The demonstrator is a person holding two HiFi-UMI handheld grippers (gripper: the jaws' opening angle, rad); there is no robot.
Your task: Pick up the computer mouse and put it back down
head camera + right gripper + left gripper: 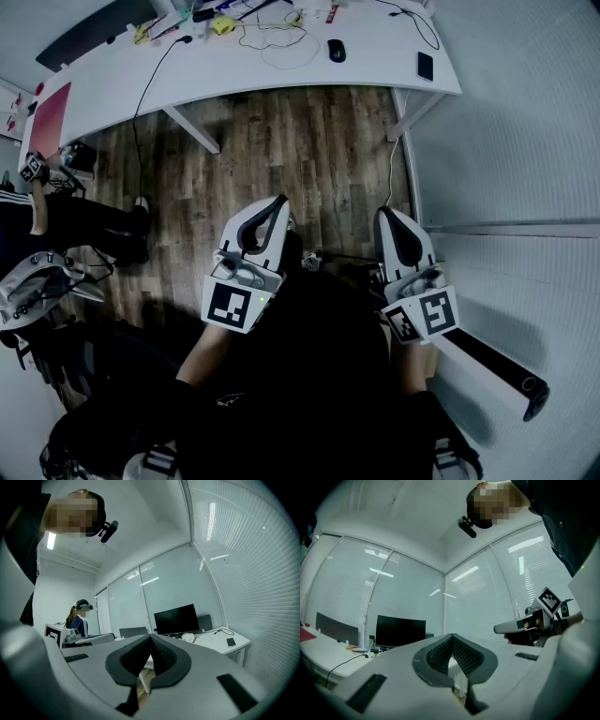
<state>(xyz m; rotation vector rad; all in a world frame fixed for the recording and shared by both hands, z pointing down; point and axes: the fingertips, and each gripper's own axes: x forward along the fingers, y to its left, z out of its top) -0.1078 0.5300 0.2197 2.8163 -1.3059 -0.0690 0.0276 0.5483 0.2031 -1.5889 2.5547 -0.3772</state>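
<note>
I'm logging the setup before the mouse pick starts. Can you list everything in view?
desk: one, white, at the far side of the floor
computer mouse: one, black, on the desk, towards its right
phone: one, black, near the desk's right end
monitor: one, black, on the desk
cables: several, black and pale, loose on the desk left of the mouse
mat: one, red, at the desk's left end
floor: brown wood
blinds: white, on the windows
second person: one, dark clothes, at left
left gripper: white, jaws shut, empty, short of the desk
right gripper: white, jaws shut, empty, beside the left one
</note>
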